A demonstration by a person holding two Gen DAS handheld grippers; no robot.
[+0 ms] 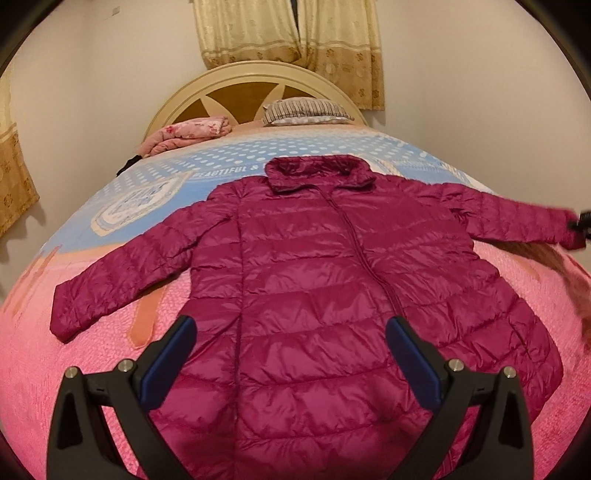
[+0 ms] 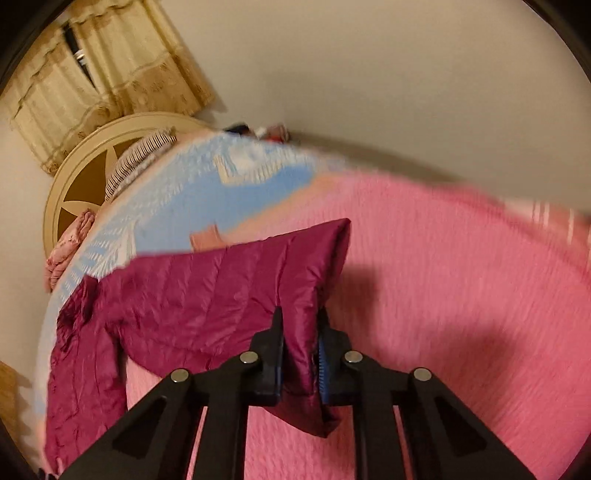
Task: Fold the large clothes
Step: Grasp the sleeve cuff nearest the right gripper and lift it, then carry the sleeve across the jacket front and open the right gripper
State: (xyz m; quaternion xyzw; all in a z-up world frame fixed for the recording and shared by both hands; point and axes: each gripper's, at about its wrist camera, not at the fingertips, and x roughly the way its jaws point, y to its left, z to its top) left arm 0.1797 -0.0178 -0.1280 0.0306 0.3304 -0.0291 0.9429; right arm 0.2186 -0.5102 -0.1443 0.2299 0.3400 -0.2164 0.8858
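Note:
A magenta quilted down jacket (image 1: 314, 277) lies front up on the bed, zipped, collar toward the headboard, both sleeves spread out. My left gripper (image 1: 291, 328) hovers open over the jacket's lower body with nothing between its blue pads. The jacket's right-hand sleeve (image 1: 517, 218) stretches outward to my right gripper (image 1: 578, 223) at the picture's edge. In the right wrist view, my right gripper (image 2: 300, 321) is shut on the sleeve cuff (image 2: 306, 354), and the sleeve (image 2: 240, 280) is lifted off the blanket. The other sleeve (image 1: 110, 284) lies flat.
The bed carries a pink blanket (image 1: 55, 369) (image 2: 443, 295) with a blue dotted part (image 1: 207, 166) near the head. A striped pillow (image 1: 306, 110) and a folded pink quilt (image 1: 184, 134) rest by the cream headboard (image 1: 236, 74). Curtains (image 1: 288, 29) hang behind. Walls border both sides.

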